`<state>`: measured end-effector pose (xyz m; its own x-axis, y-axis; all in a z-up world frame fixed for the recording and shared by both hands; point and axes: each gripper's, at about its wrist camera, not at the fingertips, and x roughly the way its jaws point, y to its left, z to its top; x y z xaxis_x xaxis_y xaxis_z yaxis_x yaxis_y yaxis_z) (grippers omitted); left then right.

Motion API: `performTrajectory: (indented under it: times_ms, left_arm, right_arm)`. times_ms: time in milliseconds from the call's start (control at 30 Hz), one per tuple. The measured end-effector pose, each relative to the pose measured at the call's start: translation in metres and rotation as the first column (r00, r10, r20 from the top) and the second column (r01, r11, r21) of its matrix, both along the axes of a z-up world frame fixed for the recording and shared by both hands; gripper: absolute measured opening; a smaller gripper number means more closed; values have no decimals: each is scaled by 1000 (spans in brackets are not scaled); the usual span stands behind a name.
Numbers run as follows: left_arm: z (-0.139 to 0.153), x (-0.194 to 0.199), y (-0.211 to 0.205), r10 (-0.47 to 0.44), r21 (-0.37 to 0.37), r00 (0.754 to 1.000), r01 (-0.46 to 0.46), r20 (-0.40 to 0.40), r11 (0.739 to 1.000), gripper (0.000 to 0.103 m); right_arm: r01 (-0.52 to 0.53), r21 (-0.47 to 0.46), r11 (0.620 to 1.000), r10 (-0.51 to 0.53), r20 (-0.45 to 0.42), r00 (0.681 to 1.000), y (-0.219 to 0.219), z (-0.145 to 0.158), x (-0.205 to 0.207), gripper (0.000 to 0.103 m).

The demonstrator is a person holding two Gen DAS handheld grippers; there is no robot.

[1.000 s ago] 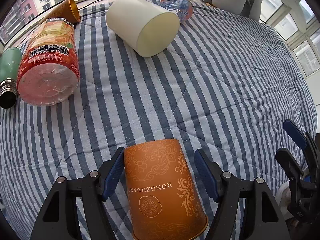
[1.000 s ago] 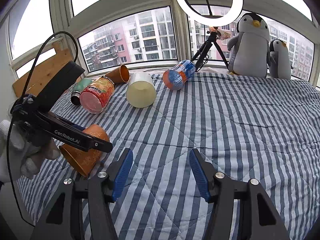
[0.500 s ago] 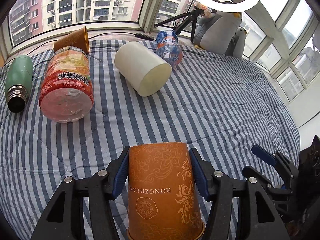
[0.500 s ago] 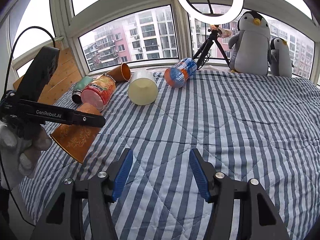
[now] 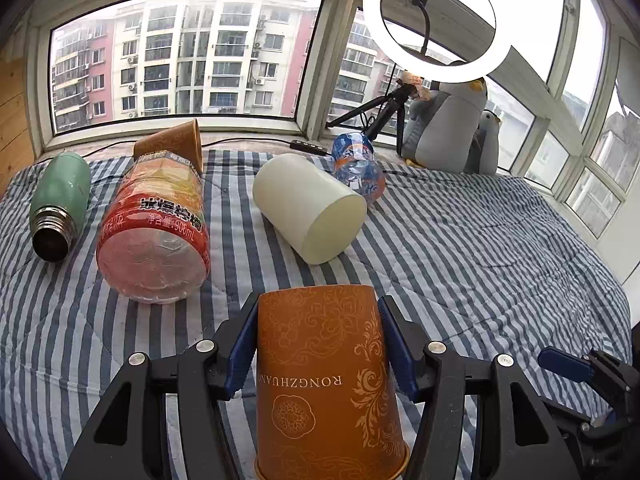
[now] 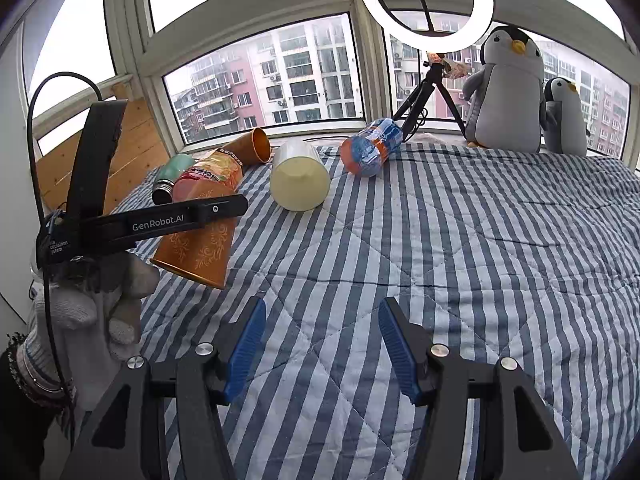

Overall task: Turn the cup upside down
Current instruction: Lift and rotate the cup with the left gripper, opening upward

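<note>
My left gripper (image 5: 318, 332) is shut on an orange paper cup (image 5: 324, 376) with gold scrollwork, its closed base pointing away from the camera and its rim toward it. In the right wrist view the same cup (image 6: 196, 246) hangs tilted above the striped bedspread (image 6: 440, 264), rim down and to the right, held by the left gripper (image 6: 216, 210). My right gripper (image 6: 322, 336) is open and empty over the bedspread, to the right of the cup.
Lying on the bedspread at the back: a green flask (image 5: 60, 204), a large juice bottle (image 5: 156, 228), a second orange cup (image 5: 172, 146), a cream cup (image 5: 308, 208), a blue bottle (image 5: 358, 166). Plush penguins (image 6: 508, 92) and a ring light tripod (image 6: 424, 96) stand by the window.
The left gripper closed on the orange cup, lifted it off the bedspread and tipped it toward level. The right gripper stayed nearly still.
</note>
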<state>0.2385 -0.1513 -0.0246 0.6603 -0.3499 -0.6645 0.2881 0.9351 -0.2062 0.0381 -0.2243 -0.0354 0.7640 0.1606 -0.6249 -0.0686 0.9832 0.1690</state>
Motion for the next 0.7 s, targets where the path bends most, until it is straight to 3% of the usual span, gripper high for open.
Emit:
performTrajectory:
  times_ms: [300,433,567,700]
  left_arm:
    - [-13,-19,10,-58,-13,996,58,-62,998,63]
    - [-16,-37,3,-111,75,988,119,-106,990,64]
    - [-14,-56,2,-115,139,991,123,-63,983,64]
    - [-7,-66,10,-100,120,995,99,-2,988,65]
  right_arm:
    - [13,8,1000,-13,10,1000,3,1,-3,55]
    - [8,14,1000,-8,9,1000,6,0,-3,55]
    - [-1,11,1000,1,19,1000,11,-1,-3,55]
    - [7,-13,1000,-6,54,999,18,-1,-9,55]
